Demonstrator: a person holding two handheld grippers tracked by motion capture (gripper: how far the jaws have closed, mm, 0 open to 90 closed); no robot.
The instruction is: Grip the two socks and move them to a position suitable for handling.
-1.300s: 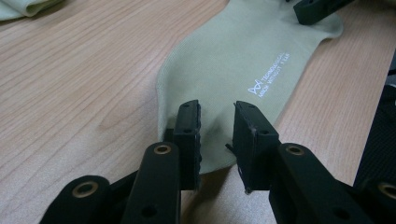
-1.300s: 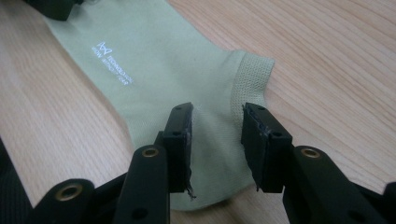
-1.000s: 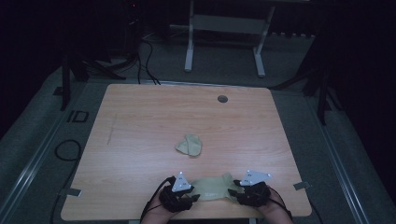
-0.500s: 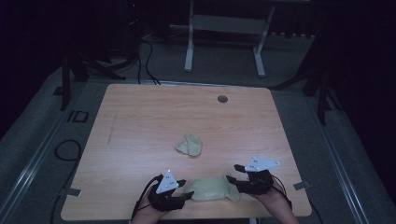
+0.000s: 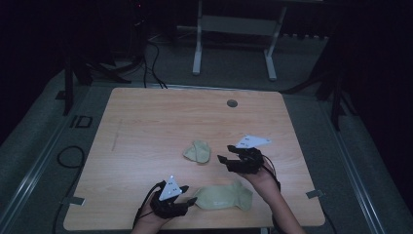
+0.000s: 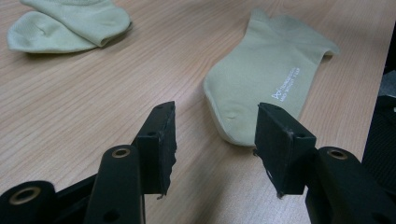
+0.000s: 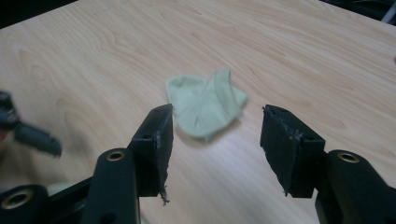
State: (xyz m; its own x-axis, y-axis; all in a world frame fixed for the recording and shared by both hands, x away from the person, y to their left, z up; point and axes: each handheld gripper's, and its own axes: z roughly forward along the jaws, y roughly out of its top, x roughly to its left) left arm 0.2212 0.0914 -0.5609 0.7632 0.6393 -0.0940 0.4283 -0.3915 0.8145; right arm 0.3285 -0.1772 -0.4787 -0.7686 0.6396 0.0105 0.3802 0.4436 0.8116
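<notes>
Flat sock (image 5: 225, 197) lies at near bench (image 5: 146, 126) edge, smoothed out. Left claw (image 5: 191, 201) sits at its toe, jaws apart, empty. Right claw (image 5: 224, 161), jaws apart, points toward crumpled sock (image 5: 197, 151) mid-bench, likely to fetch its mate.

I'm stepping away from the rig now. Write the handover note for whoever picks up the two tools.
Left tool: open, empty, low at the near edge, jaws pointing at the toe end of the flat sock.
Right tool: open, empty, facing the crumpled sock from its right, apart from it.
Things: both socks lie on the table; the flat one near the front edge, the crumpled one nearer the middle.
Done: one sock is laid out flat.
Left: probably grasp the crumpled sock, spread it out and pair it with the flat one.
</notes>
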